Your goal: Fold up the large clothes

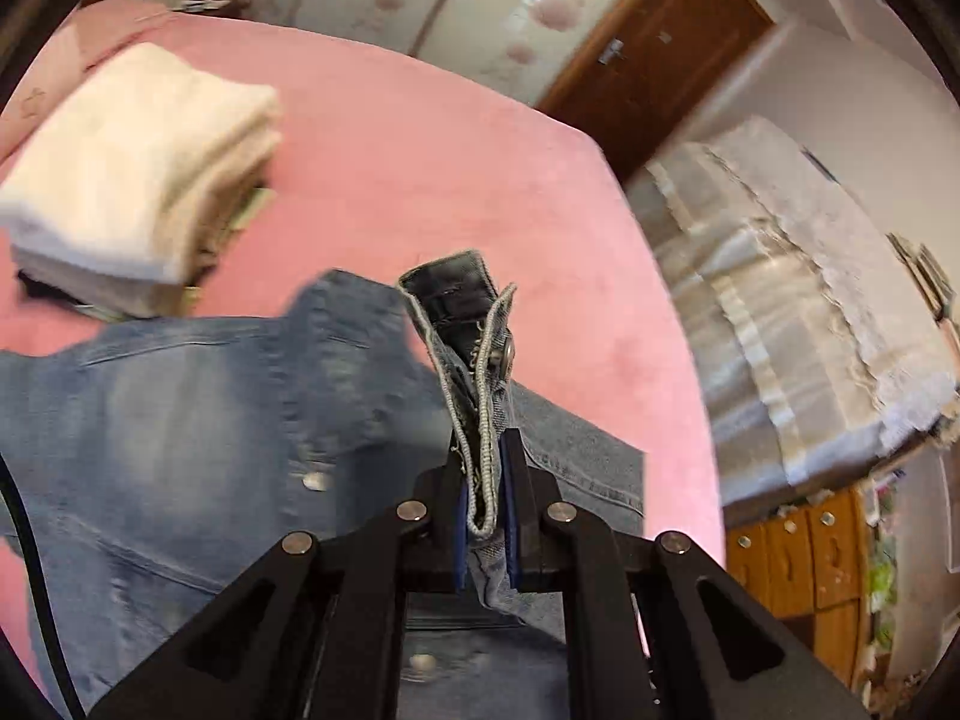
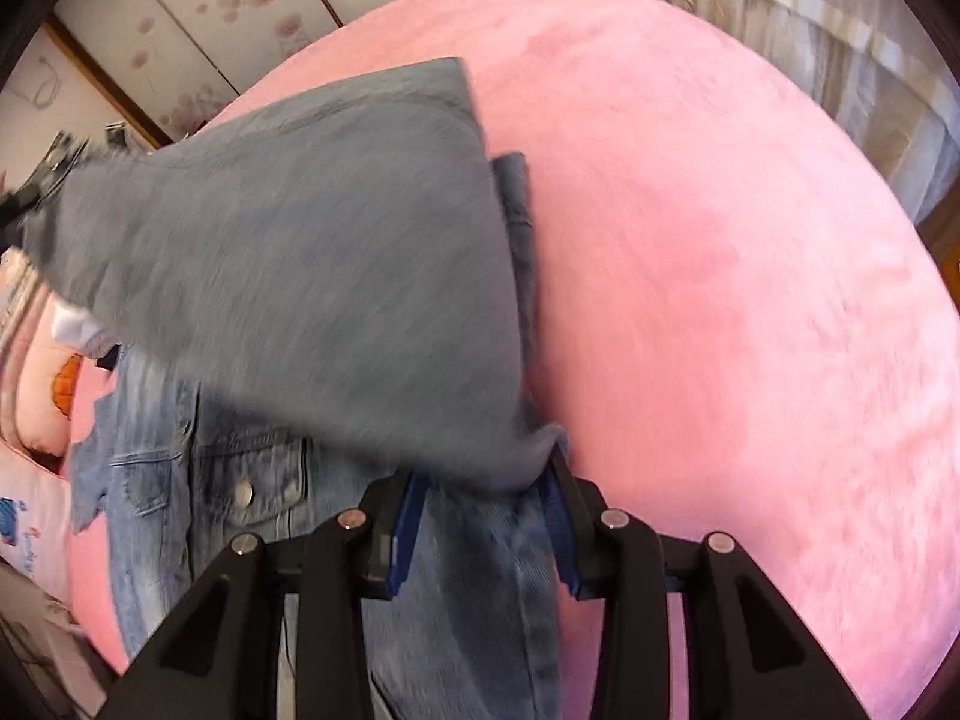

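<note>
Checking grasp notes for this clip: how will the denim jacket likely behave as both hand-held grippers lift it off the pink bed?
The denim jacket probably drapes rather than staying flat: in the right wrist view a panel sags from the right hand-held gripper. The doubled hem with a snap stands up from the left hand-held gripper, suggesting thick, fairly stiff cloth. It looks heavyish and unlikely to slip.

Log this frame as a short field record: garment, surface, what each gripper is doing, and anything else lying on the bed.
garment: denim jacket, metal snap buttons, partly lifted off the bed
surface: pink bedspread
left gripper: shut on a folded, snap-buttoned edge of the jacket that stands up between the fingers
right gripper: shut on a bunched part of the jacket, a panel raised inside-out above it
other items: stack of folded clothes, cream on top, at the far left of the bed
image quality: motion blur in both views
</note>
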Demonstrator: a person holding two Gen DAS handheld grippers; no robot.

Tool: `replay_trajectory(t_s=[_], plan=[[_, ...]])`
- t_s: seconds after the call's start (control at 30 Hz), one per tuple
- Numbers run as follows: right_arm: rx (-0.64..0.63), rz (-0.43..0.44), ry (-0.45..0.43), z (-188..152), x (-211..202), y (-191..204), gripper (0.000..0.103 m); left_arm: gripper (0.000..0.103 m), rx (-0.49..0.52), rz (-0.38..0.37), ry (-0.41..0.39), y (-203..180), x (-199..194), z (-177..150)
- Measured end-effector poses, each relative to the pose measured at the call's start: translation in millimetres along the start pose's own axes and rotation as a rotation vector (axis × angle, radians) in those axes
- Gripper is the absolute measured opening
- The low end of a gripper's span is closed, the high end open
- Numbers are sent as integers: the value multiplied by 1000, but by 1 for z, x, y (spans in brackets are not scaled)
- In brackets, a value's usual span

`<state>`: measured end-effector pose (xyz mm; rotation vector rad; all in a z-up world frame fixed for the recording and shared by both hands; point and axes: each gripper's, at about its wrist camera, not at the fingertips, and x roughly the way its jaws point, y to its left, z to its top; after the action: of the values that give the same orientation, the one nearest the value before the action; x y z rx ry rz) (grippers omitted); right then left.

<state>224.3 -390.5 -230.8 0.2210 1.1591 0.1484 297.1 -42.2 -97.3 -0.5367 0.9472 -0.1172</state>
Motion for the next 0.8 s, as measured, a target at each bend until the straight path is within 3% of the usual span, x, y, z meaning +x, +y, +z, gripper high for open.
replay_trajectory(t_s=[0.07, 0.13, 0.33, 0.47, 0.5, 0.53, 0.67, 0.8], plan=[[-51, -71, -9, 1, 6, 11, 9, 6, -10, 44, -19, 26, -6, 0], [-76, -109, -13, -3, 10, 19, 9, 6, -21, 76, -24, 49, -5, -4], [-210, -218, 46, -20, 16, 43, 19, 6, -26, 258, 96, 123, 37, -48], [-253, -222, 75, -33, 8, 51, 30, 10, -72, 337, 273, 177, 73, -87], [-248, -206, 85, -37, 6, 51, 38, 13, -78, 339, 294, 183, 75, -94], [-244, -198, 88, -39, 1, 49, 40, 18, -86, 330, 307, 189, 75, -97], [-246, -138, 97, -42, -17, 48, 40, 31, -105, 275, 292, 198, 56, -88], [-248, -54, 49, -37, -39, 57, 40, 53, -161, 173, 230, 206, 36, -60]])
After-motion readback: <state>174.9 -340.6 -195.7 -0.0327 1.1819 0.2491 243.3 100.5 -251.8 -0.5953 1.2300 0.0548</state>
